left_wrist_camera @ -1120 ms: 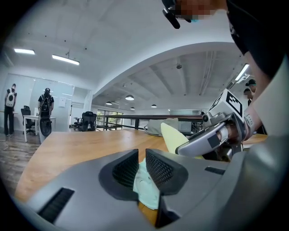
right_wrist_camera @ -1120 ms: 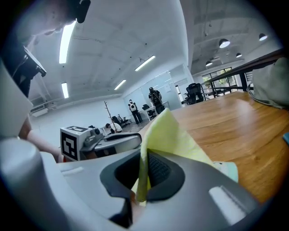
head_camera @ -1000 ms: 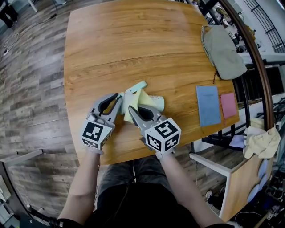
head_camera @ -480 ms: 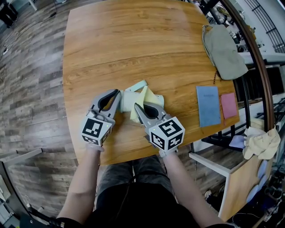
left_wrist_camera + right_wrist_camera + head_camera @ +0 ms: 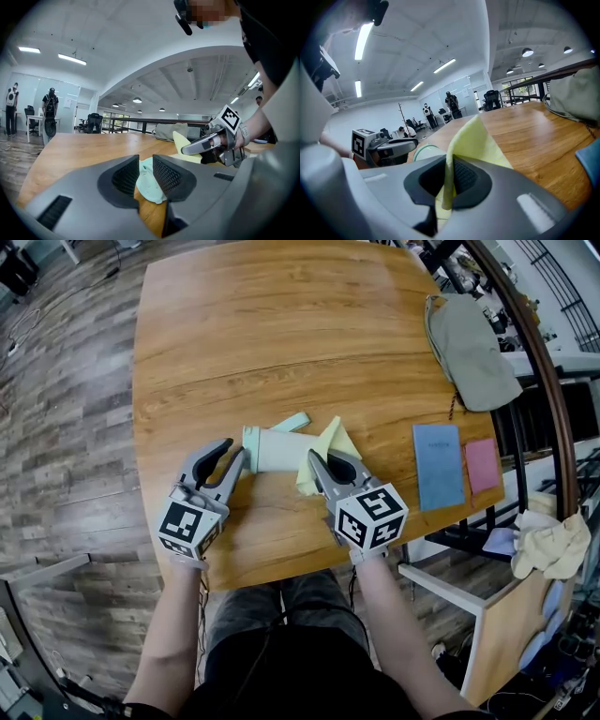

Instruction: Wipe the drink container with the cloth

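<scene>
A pale green drink container (image 5: 277, 448) lies on its side on the wooden table (image 5: 281, 324), with a green strap (image 5: 292, 422) behind it. My left gripper (image 5: 236, 454) is at its left end. In the left gripper view the green edge (image 5: 149, 182) fills the gap between the pads. Those jaws have just been opening, with the edge still between them. My right gripper (image 5: 319, 463) is shut on a yellow cloth (image 5: 325, 444), which stands up between its pads (image 5: 461, 176) just right of the container (image 5: 423, 151).
A grey bag (image 5: 469, 348) lies at the table's far right corner. A blue booklet (image 5: 438, 463) and a pink one (image 5: 481, 461) lie near the right edge. Beyond that edge stands a white shelf holding a crumpled cloth (image 5: 553, 540).
The right gripper has carried the yellow cloth to the right, off the container, whose body now shows. The left gripper has shifted slightly left and toward the table's near edge.
</scene>
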`<state>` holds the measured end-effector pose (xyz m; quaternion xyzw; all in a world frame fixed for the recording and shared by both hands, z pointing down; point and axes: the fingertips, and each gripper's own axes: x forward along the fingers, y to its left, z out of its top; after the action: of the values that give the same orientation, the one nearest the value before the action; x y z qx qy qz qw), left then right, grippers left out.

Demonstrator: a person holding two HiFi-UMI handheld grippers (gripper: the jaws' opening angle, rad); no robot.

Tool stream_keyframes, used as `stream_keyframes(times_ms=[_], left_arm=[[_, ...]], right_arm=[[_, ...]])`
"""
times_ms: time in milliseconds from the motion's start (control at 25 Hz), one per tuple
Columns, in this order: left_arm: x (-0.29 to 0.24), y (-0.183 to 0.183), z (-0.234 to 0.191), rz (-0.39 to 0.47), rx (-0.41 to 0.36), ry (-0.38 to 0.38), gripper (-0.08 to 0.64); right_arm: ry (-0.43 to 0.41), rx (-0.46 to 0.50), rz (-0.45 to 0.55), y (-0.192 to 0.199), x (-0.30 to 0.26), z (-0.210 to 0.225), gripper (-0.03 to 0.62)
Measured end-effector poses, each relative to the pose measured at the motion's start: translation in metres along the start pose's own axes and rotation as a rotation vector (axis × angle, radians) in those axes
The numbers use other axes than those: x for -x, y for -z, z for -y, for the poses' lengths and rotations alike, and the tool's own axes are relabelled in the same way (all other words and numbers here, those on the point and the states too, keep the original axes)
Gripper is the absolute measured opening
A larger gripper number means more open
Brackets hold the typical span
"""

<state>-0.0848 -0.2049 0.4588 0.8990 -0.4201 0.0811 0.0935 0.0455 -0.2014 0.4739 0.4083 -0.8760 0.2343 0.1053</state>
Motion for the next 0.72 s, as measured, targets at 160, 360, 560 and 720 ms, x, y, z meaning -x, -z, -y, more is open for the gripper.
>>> stream_keyframes(times_ms=[160,360,560,720], left_arm=[[0.002,0.005,0.003,-0.02,-0.005,0.023,0.078],[-0.004,0.008,0.004,-0.037,0.0,0.048,0.078],[-0.01,0.01,0.004,-0.049,0.013,0.058,0.063],[-0.018,0.006,0.0,-0.043,0.019,0.05,0.055]], right_arm=[[0.007,0.004,-0.001,-0.002,-0.001,0.007,0.015],[0.017,0.004,-0.002,-0.003,0.002,0.015,0.015],[0.04,-0.003,0.003,-0.006,0.004,0.025,0.015],[0.065,-0.026,0.018,-0.011,0.003,0.028,0.015]])
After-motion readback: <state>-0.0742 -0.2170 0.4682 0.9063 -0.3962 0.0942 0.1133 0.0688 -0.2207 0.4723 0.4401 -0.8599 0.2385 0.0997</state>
